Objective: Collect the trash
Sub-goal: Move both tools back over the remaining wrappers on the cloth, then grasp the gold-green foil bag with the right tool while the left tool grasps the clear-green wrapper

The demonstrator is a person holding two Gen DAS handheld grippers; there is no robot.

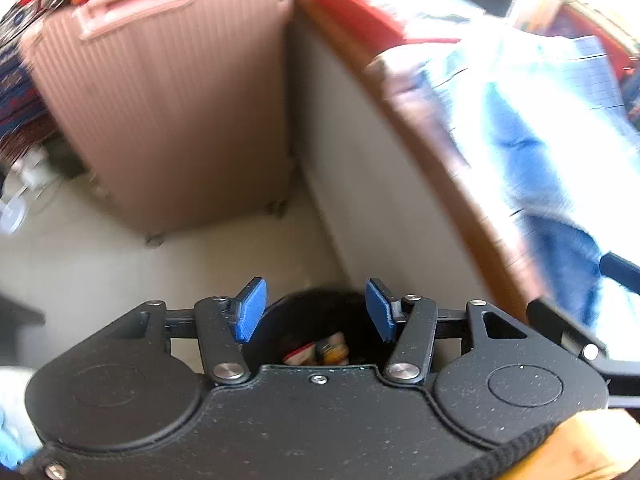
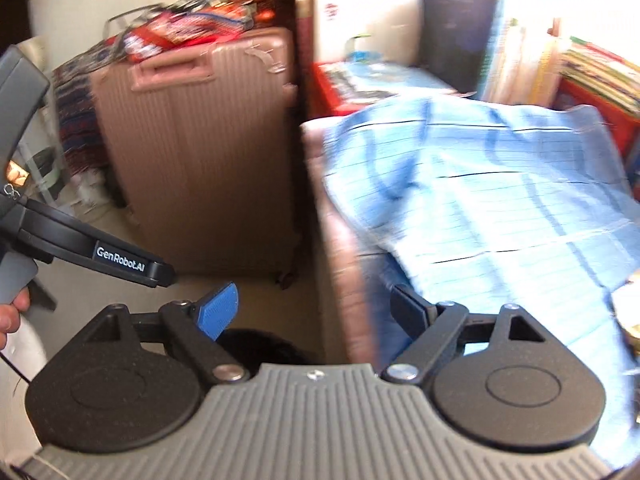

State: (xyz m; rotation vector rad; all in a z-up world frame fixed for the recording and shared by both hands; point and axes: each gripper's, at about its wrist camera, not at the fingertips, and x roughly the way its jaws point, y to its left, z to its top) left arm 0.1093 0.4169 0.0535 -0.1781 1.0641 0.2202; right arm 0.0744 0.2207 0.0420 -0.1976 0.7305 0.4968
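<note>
A black trash bin point(image 1: 304, 312) stands on the floor right under my left gripper point(image 1: 316, 310), whose blue pads point(image 1: 252, 312) stand apart with nothing between them. Inside the bin lie red and yellow wrappers point(image 1: 320, 352). In the right wrist view my right gripper point(image 2: 316, 308) is wide open and empty, over the gap between the bin's rim point(image 2: 264, 342) and the edge of a bed. The left gripper's black body point(image 2: 120, 260) shows at the left, held by a hand point(image 2: 12, 312).
A pink ribbed suitcase point(image 1: 168, 100) stands on the pale floor beyond the bin, against the bed's side point(image 1: 360, 168). A light blue checked blanket point(image 2: 500, 192) covers the bed. Clutter lies on top of the suitcase point(image 2: 192, 32), and books point(image 2: 592, 68) are stacked at the far right.
</note>
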